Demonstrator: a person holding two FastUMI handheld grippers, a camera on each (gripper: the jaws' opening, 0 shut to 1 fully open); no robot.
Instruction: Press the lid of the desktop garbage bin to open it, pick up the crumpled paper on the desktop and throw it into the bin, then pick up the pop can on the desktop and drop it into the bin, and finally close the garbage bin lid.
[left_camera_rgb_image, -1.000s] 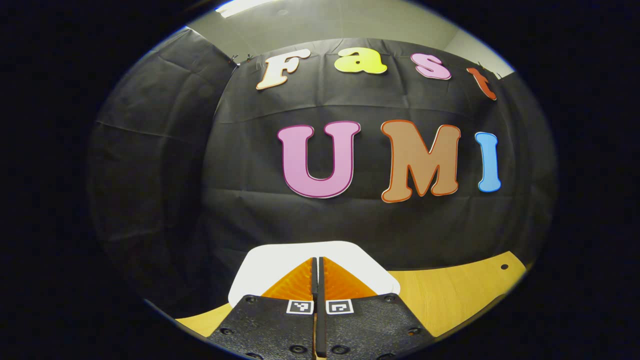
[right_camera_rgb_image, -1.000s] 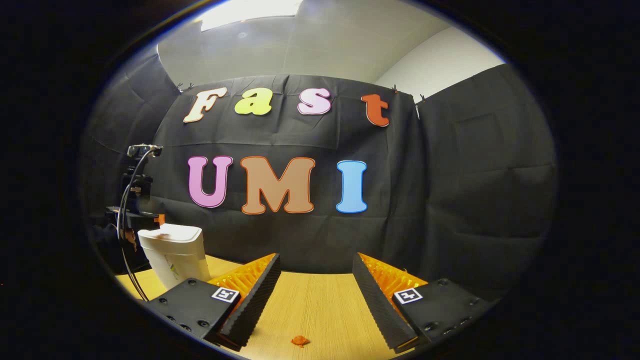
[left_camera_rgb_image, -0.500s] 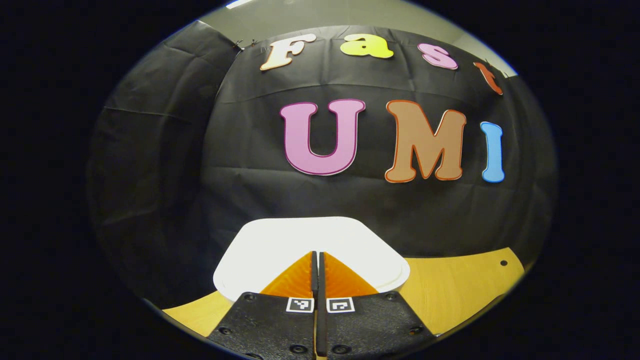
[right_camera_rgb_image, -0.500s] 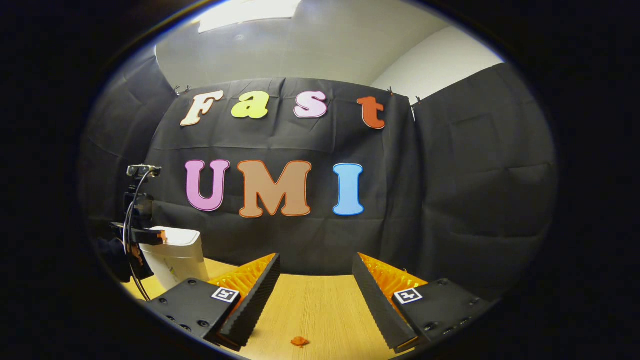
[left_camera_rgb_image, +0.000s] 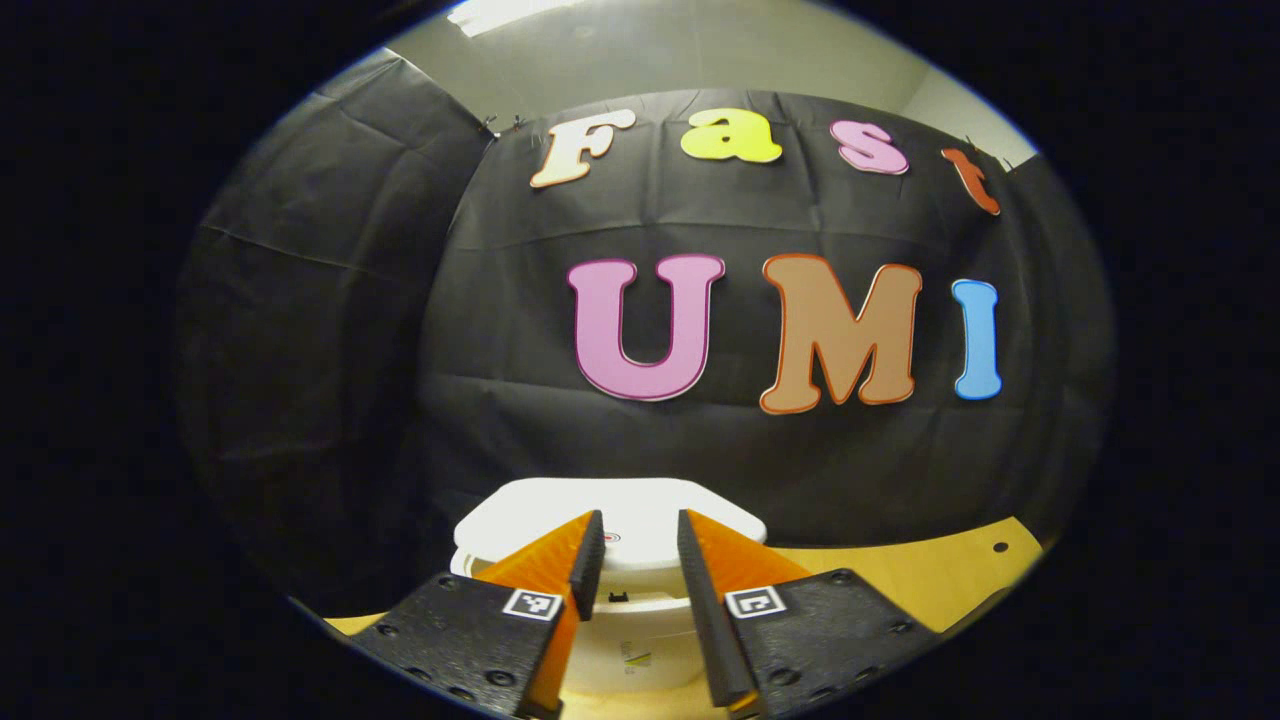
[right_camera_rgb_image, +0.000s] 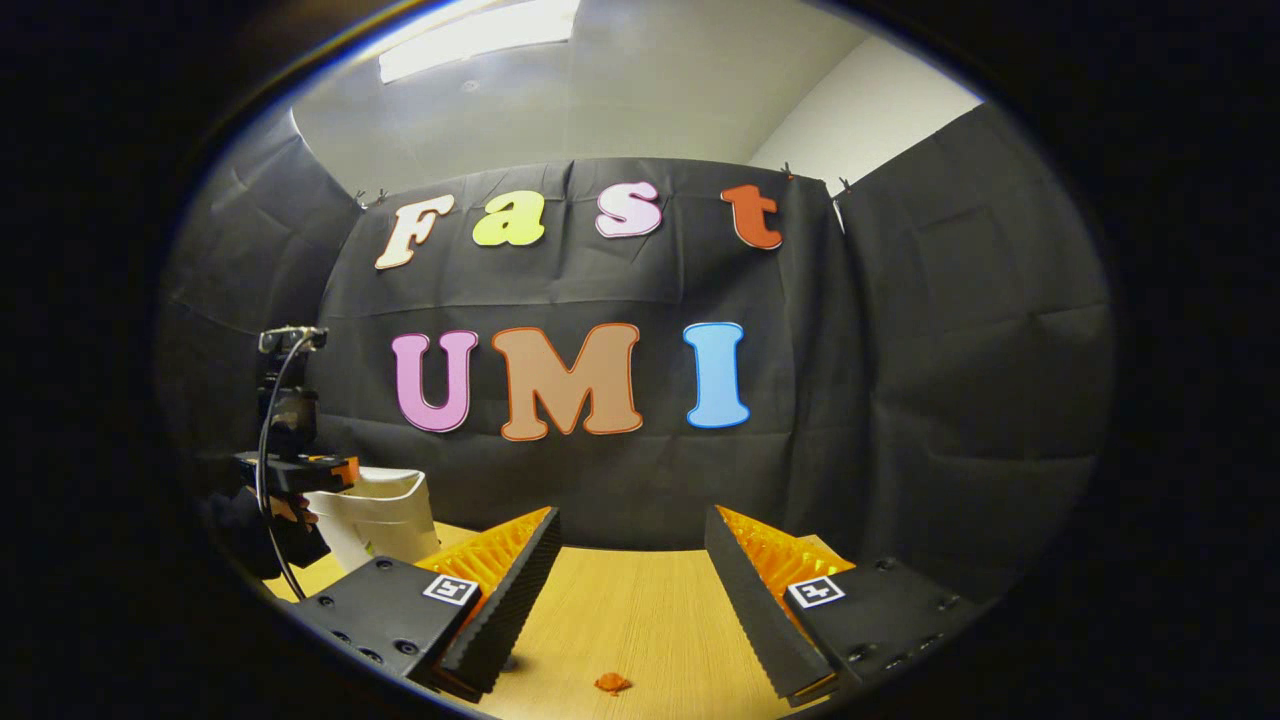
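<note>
A: Where does the task stand, judging by what shows?

B: Early, or at the lid step. In the left gripper view the left gripper (left_camera_rgb_image: 632, 545) sits low in the frame with its jaws parted a moderate way and nothing between them. Straight past its tips is the white plastic desktop bin (left_camera_rgb_image: 625, 590). Its white lid (left_camera_rgb_image: 610, 510) looks lifted a little off the bin body, though I cannot tell whether it is fully open.

A: And the paper and the can?

B: I cannot place either one. In the right gripper view the right gripper (right_camera_rgb_image: 628, 555) is at the bottom centre, spread wide and empty. A small orange scrap (right_camera_rgb_image: 611, 683) lies on the desk between its fingers; what it is I cannot say.

A: So most of it remains?

B: I would judge so: both throws and the closing are not confirmed by anything here.

A: The surface and room?

B: A light wooden desk (right_camera_rgb_image: 640, 610), black cloth walls (right_camera_rgb_image: 950, 350) behind, a pale ceiling with a bright light panel (right_camera_rgb_image: 480, 30) at the upper left.
</note>
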